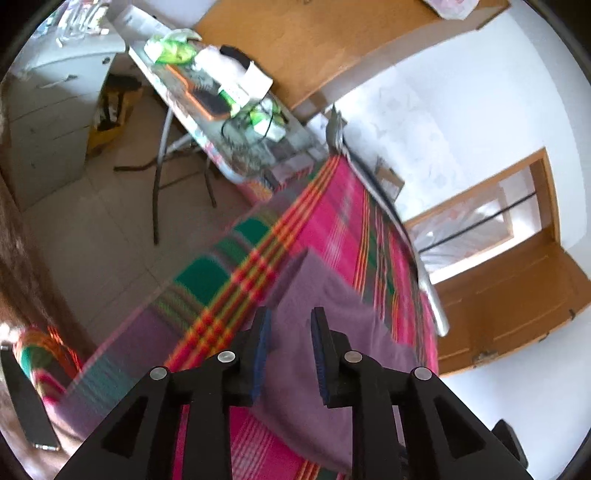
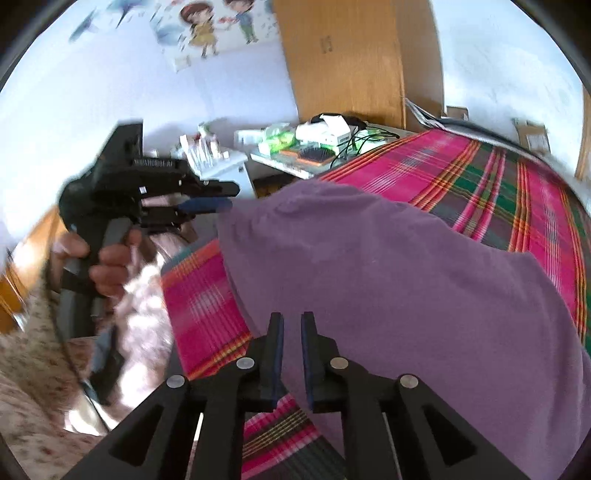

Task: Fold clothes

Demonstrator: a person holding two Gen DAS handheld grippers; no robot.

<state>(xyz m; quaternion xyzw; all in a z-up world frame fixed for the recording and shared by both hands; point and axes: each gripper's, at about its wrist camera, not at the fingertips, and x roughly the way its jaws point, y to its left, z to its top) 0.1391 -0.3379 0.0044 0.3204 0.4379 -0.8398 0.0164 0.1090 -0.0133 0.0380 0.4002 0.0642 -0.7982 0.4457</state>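
My left tongs [image 1: 290, 332] stand apart above the purple shirt [image 2: 388, 266] on the plaid bedspread [image 2: 480, 177]; my right tongs [image 2: 291, 332] sit nearly together, holding nothing; best pinch both near corners evenly, then fold flat.

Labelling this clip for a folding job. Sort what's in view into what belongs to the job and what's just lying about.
Job:
purple garment
plaid bedspread under it
left claw
right claw

Lying about:
table with hairbrush, white boxes and green packets
white drawers
wall stickers
wardrobe
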